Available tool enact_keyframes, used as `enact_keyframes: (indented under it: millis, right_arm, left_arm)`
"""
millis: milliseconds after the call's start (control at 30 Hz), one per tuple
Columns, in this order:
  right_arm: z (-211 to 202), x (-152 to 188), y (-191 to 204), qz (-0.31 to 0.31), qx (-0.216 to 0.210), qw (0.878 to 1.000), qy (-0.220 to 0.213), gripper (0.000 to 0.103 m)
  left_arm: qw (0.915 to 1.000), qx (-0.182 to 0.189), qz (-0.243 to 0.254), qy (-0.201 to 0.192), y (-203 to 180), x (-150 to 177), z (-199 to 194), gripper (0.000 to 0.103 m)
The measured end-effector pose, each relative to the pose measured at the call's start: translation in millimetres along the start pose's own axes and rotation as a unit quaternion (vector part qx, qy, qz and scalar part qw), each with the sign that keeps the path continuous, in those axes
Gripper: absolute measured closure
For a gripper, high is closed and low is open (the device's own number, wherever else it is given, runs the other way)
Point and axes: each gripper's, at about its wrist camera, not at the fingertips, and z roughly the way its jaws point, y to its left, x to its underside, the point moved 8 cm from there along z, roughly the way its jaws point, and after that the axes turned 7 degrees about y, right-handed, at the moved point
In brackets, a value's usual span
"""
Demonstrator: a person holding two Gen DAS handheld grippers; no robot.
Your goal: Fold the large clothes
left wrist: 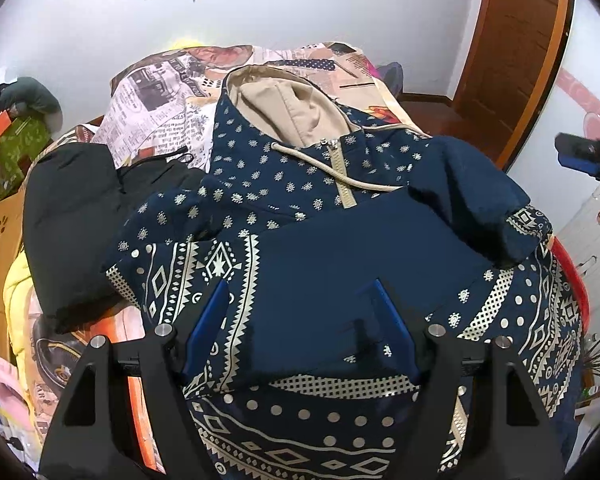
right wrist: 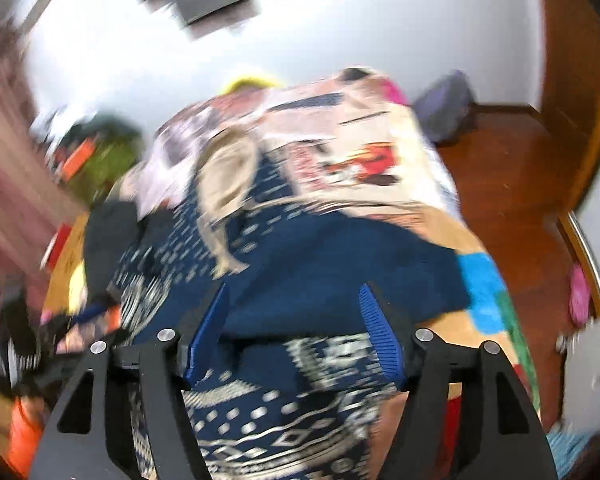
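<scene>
- Left wrist view: the navy hoodie (left wrist: 340, 248) with cream patterned bands lies spread on the bed, hood end away from the camera, beige lining showing.
- Its zipper (left wrist: 342, 172) runs down from the collar, a cream drawstring (left wrist: 364, 186) looping across the chest.
- One sleeve (left wrist: 480, 200) is folded in over the body, its patterned cuff at the right edge.
- The left gripper (left wrist: 300, 292) hangs over the hoodie's lower half, blue fingers (left wrist: 208, 320) wide apart, nothing pinched between them; whether the tips touch the cloth I cannot tell.
- A black padded jacket (left wrist: 72, 220) lies just left of the hoodie, touching its edge, with a yellow garment (left wrist: 18, 300) beyond it.
- The newspaper-print bedspread (left wrist: 160, 112) shows behind the hood.
- At the far right edge, the right gripper (left wrist: 580, 158) appears, blurred, clear of the garment.
- Right wrist view: heavy motion blur here, everything smeared.
- The right gripper (right wrist: 294, 292) is over the hoodie (right wrist: 320, 272), jaws spread well apart, no fabric caught between the blue fingers (right wrist: 380, 328).
- The hoodie fills the middle, plain navy patch ahead of the fingers, patterned hem below them.
- The beige hood lining (right wrist: 228, 176) sits up and left.
- The bedspread (right wrist: 360, 152) runs off right toward the wooden floor (right wrist: 500, 168).
</scene>
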Motion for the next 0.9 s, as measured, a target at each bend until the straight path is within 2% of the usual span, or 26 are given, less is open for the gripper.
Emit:
enact_keyframes:
  millis: [200,333,433,567,733,800,867,900]
  right_arm:
    - [14.1,-1.2,-66.9,0.103,0.034,0.994,-0.003,0.039]
    - [37.9,15.3,-93.4,0.177,-0.007,0.984,0.03,0.039]
    - [55.1,25.7,-100.7,0.209,-0.031,0.976,0.05,0.039]
    - [75.4,32.5,-105.9,0.245,-0.072,0.964,0.076,0.039]
    - [88.5,25.4,-105.1,0.262,-0.097,0.957,0.078,0.039]
    - [89.5,22.7,-107.7,0.264,-0.097,0.957,0.072,0.046]
    - [87.7,19.1,-107.1,0.252,-0.08,0.962,0.067,0.071]
    - [84.7,16.9,-105.1,0.244,-0.069,0.965,0.063,0.077]
  left_arm:
    - [1.0,0.003,0.003,0.004,-5.4,-1.1,4.6,0.031]
    - [0.9999,0.003,-0.001,0.011,-6.3,-2.1,11.3,0.031]
    - [0.9999,0.003,-0.002,0.015,-6.8,-3.2,15.3,0.031]
    - [0.9999,0.002,-0.002,0.014,-6.9,-4.3,17.3,0.031]
    - [0.9998,0.003,-0.009,0.019,-5.6,-3.1,20.9,0.031]
    - [0.9998,0.003,-0.011,0.018,-4.1,-2.6,20.5,0.031]
    - [0.9998,0.001,-0.013,0.015,-2.3,-2.8,18.8,0.031]
    - [0.9998,-0.001,-0.012,0.013,-1.5,-2.8,17.9,0.031]
